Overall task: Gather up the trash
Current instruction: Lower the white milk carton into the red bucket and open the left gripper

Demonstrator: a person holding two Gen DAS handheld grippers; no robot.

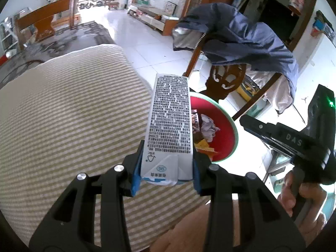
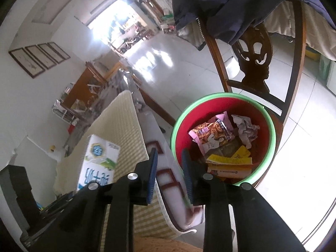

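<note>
One carton (image 1: 170, 124) is held by the left gripper (image 1: 166, 168), whose blue pads are clamped on the carton's two narrow sides near its folded end, so that the printed length sticks out ahead of the jaws over the striped cushion (image 1: 69, 113). Ahead and to the right of that gripper sits one round bin (image 1: 234, 132), red inside with a green rim, and the carton's far end reaches towards its rim without yet being above the opening, as far as I can judge. The right gripper (image 2: 170, 174) holds nothing; its jaws stand a little apart with only the white surface showing between them, and it hovers just short of the bin's near rim. Already in the bin I count one pink snack packet (image 2: 212, 134), one ball of crumpled paper (image 2: 245, 130) and one or perhaps two flattened yellow wrappers (image 2: 231, 163); the fisheye makes that pile hard to separate. So the task looks well advanced: several pieces are collected and the carton remains to be carried over the rim and let go. Beyond the bin stands one wooden chair (image 2: 254, 71) draped with a blue jacket (image 1: 241, 40).
</note>
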